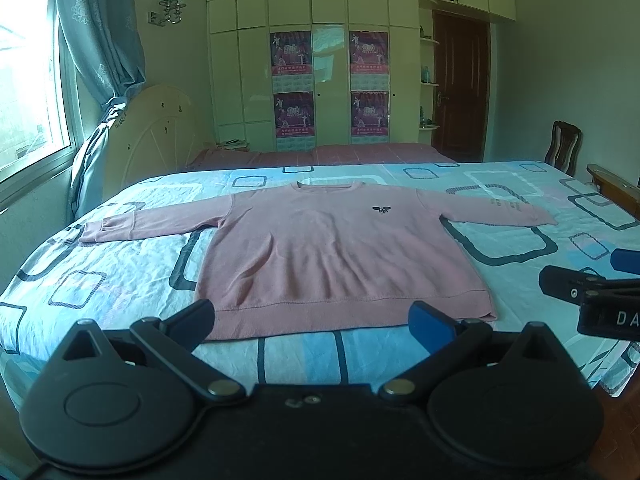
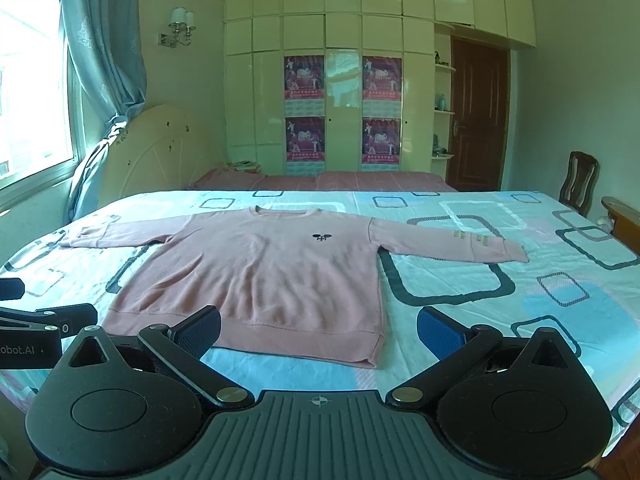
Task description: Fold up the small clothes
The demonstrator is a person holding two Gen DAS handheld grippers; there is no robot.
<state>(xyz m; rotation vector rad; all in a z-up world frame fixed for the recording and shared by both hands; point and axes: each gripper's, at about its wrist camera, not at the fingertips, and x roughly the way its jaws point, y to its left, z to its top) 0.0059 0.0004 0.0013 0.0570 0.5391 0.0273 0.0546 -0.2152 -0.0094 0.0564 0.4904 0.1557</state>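
A pink sweater (image 1: pixel 320 248) (image 2: pixel 264 272) with long sleeves lies flat and unfolded on the bed, front side up, with the round collar at the far side and the ribbed hem at the near side. Both sleeves are spread out to the sides, and the right one carries small printed text. A small dark emblem sits on the chest.

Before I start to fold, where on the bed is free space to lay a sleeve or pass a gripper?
The bedsheet is bare right of the sweater body, below the right sleeve. Another bare patch lies below the left sleeve, and a strip between the hem and the near edge. Both open grippers, left gripper and right gripper, crowd that near strip.
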